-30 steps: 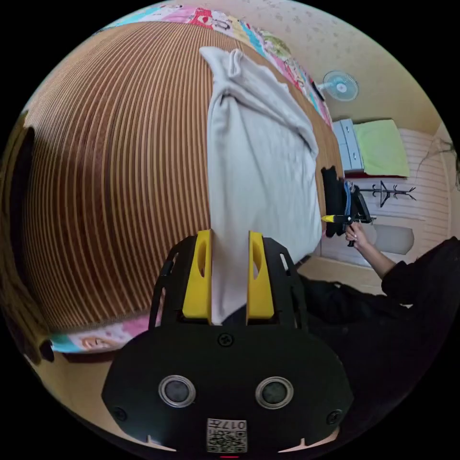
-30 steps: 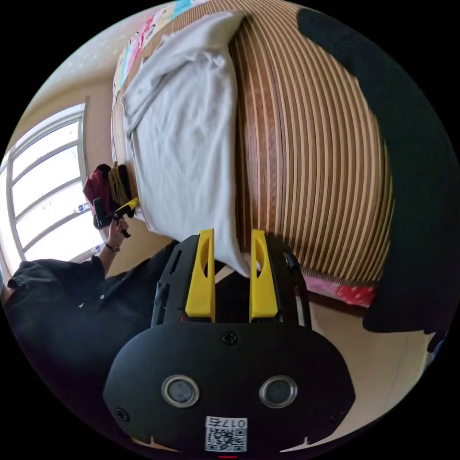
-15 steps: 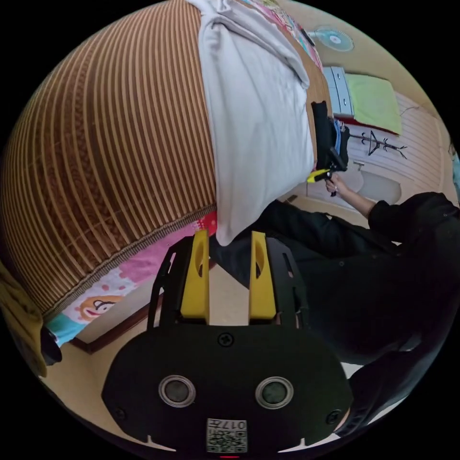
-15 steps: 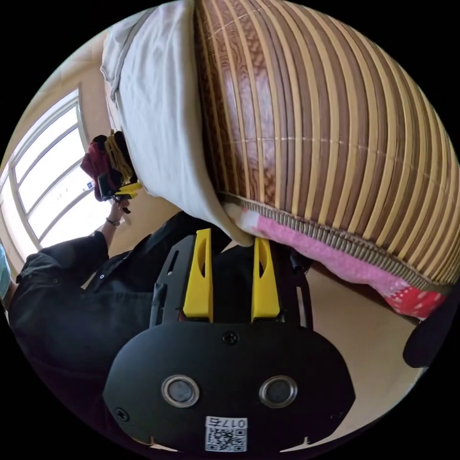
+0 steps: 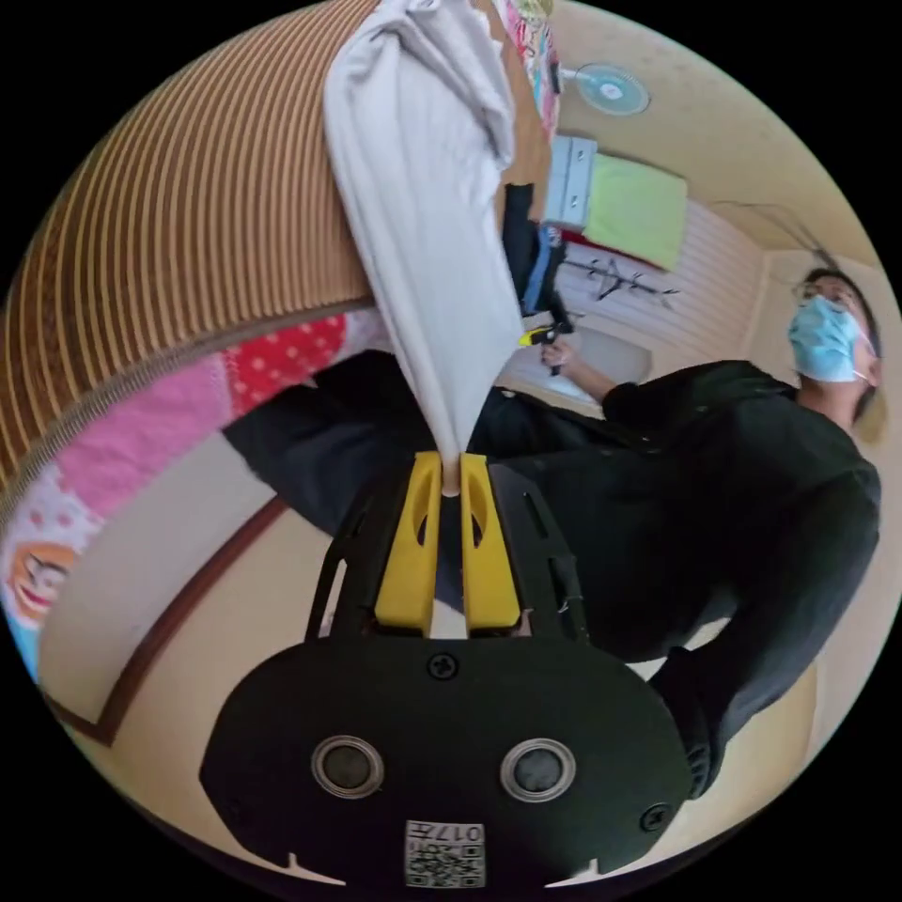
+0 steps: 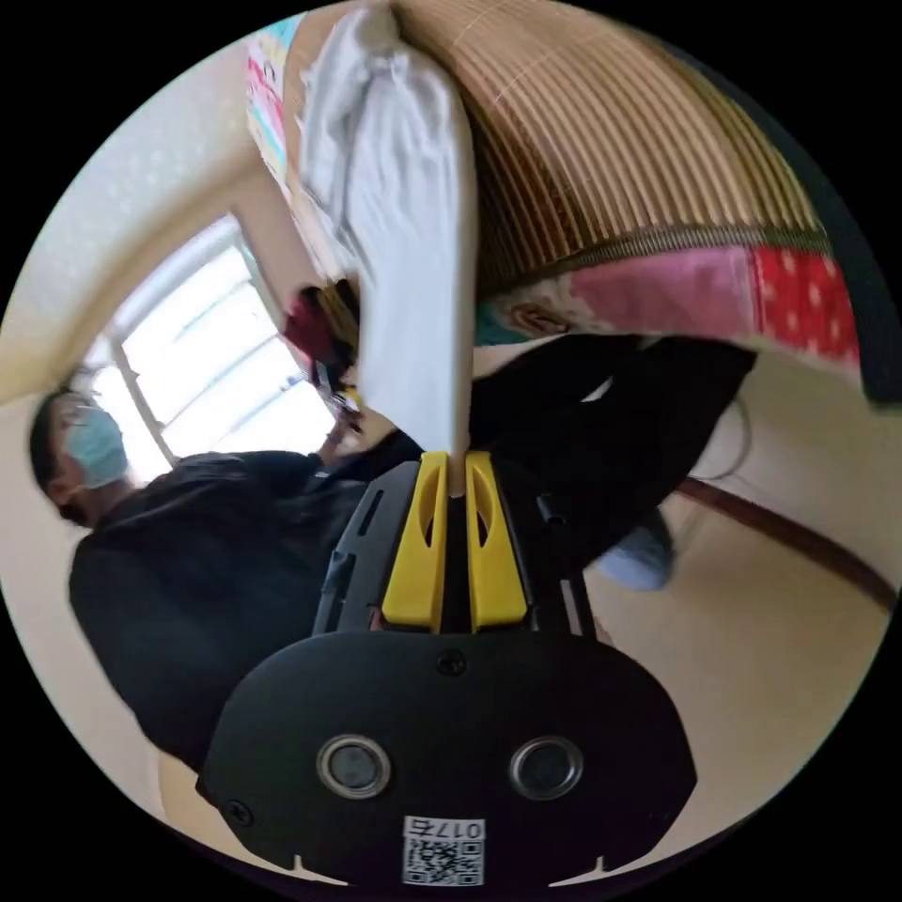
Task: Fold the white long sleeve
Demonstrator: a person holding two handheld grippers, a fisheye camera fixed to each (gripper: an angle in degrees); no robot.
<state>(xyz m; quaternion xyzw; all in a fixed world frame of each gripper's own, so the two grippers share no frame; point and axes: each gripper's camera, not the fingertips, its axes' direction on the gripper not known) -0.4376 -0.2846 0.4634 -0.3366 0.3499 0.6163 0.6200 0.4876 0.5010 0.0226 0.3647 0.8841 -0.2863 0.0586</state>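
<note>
The white long sleeve [image 5: 423, 188] lies on a striped bamboo mat [image 5: 169, 235] and stretches off the mat's edge down to my left gripper [image 5: 450, 470], whose yellow jaws are shut on its corner. In the right gripper view the same white garment [image 6: 413, 263] hangs from the mat [image 6: 601, 141] to my right gripper [image 6: 455, 465], also shut on a corner. The cloth is pulled taut between the mat and each gripper. The other gripper [image 5: 543, 334] shows small in the left gripper view, held in a hand.
A person in dark clothes [image 5: 733, 489] stands by the mat's edge. A pink and red patterned quilt [image 5: 141, 423] lies under the mat. A fan [image 5: 609, 90], drawers [image 5: 568, 178] and dark hanging clothes [image 5: 521, 244] stand behind; a window [image 6: 216, 376] is bright.
Both grippers went from open beside the garment's near corners to shut on them. Both views dropped below the mat's edge, and the cloth now hangs stretched off the edge.
</note>
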